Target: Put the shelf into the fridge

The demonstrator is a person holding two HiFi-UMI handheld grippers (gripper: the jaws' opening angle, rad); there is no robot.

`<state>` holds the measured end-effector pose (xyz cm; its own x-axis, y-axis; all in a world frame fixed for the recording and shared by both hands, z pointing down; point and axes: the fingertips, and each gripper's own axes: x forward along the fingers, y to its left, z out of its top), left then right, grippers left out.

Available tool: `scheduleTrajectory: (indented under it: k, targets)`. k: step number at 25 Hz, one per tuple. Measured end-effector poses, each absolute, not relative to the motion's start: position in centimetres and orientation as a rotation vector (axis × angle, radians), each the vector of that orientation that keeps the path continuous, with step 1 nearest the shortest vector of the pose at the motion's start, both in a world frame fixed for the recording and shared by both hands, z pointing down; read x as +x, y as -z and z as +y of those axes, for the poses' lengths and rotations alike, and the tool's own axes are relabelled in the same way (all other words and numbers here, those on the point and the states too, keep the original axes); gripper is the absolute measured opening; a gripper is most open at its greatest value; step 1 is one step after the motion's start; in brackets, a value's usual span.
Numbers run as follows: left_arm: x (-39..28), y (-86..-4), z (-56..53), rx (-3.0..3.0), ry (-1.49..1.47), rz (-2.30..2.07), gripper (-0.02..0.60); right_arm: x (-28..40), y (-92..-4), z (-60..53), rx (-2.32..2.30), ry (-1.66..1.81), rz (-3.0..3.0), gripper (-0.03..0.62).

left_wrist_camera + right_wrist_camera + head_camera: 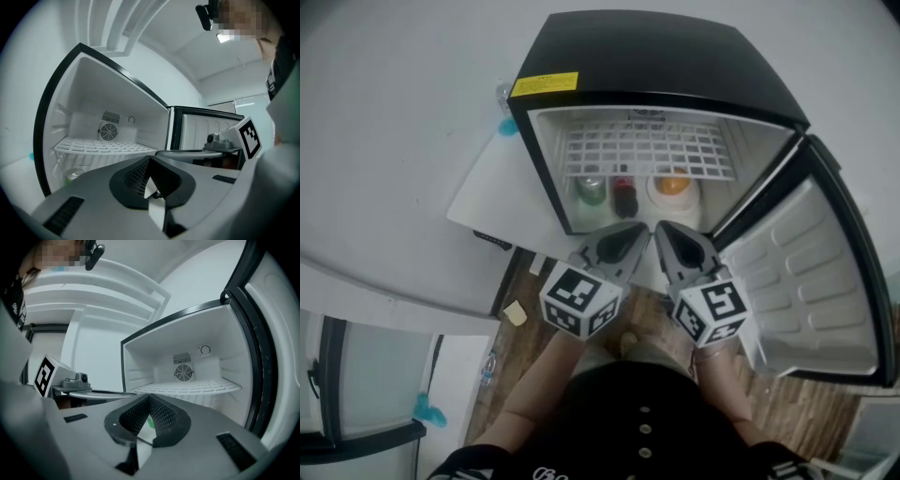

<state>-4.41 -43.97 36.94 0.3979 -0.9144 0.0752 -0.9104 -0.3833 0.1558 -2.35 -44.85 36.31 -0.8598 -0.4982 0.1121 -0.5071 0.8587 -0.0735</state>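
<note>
Wood floor (792,408) shows under a small black fridge (647,56) that stands by a white wall. Its door (811,281) is swung wide to the right, so there is lots of room to reach in.

The white wire shelf (647,150) is inside the fridge, up high. It lies flat, its sides up against the two side walls, and it reaches to the back wall under the little fan. I think it sits there so things can stand both on it and under it. Nothing is on it now. Below it stand a green can (592,188), a dark bottle (624,197) and an orange thing (672,186) in a white bowl.

So the job looks done to me.

The left gripper (639,228) and the right gripper (662,228) are side by side, just in front of the open fridge. They are close to each other and not touching the shelf. Both point level, straight into the fridge, and each is tipped a bit to the side. The person's arms come up from the bottom of the head view. Both pairs of jaws are pressed together with nothing in them, which fits, as there is nothing left to carry.
</note>
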Motion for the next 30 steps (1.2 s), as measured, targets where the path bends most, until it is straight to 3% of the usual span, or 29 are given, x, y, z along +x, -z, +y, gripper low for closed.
scheduleTrajectory:
  k: [30]
  targets:
    - [-5.1, -39.1, -45.2, 2.338, 0.061, -1.671, 0.006, -2.2, -38.0, -46.1, 0.811, -0.186, -2.911, 0.011]
